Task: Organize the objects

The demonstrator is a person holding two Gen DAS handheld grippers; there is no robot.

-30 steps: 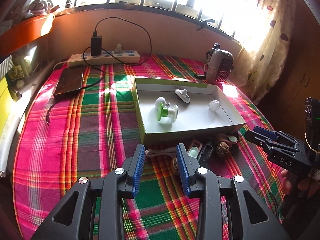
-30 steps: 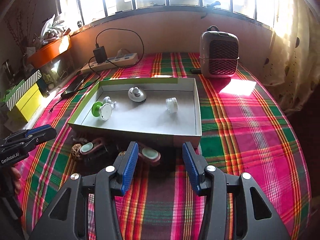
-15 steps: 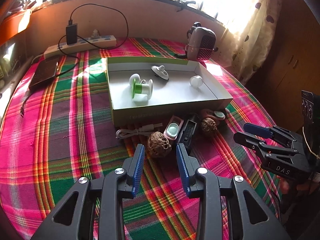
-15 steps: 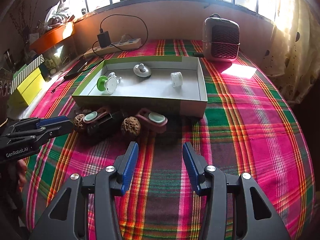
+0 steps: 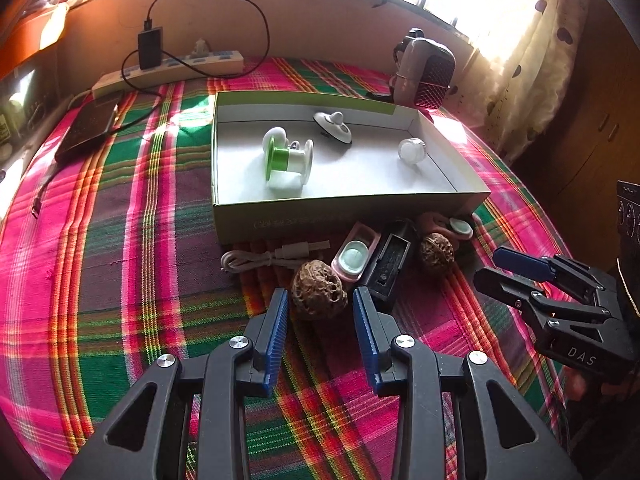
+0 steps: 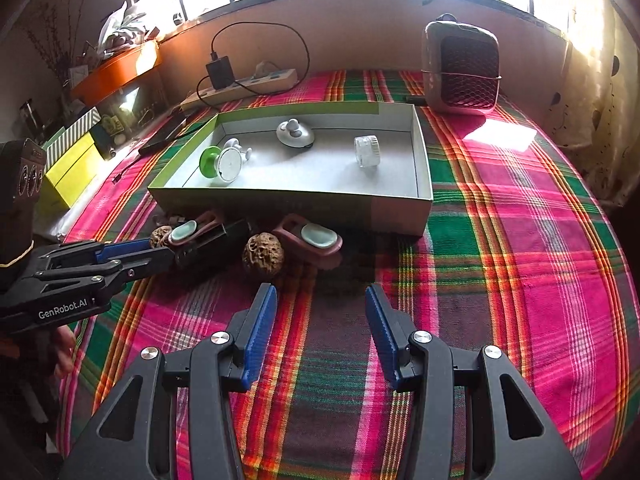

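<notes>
Left gripper [image 5: 320, 300]: blue-padded jaws stand apart, one on each side of the nearer wrinkled brown walnut [image 5: 318, 290], pads not pressing it.
White cable [image 5: 264, 258]: coiled on the plaid cloth [image 5: 120, 240], left of that walnut, just near of the box front.
Pink case with a pale green oval inset [image 5: 354, 256]: lies tilted just right of the nearer walnut, touching the black rectangular holder [image 5: 392, 258].
Second walnut [image 5: 436, 249]: right of the black holder, near the box's right front corner.
Second pink case [image 6: 312, 238]: seen from the right wrist, beside that walnut [image 6: 263, 250], against the box front.
Shallow white cardboard box with green rim [image 5: 340, 216]: far of the loose items; inside, left to right, a green-and-white spool [image 5: 286, 160], a white domed knob piece [image 5: 332, 126], a small clear round cap [image 5: 411, 150].
Right gripper [image 6: 320, 306]: jaws apart over bare cloth, nothing between them, near of the second walnut.
Far edge: white power strip [image 5: 168, 70] at left, grey mesh-fronted heater [image 6: 462, 70] at right.
</notes>
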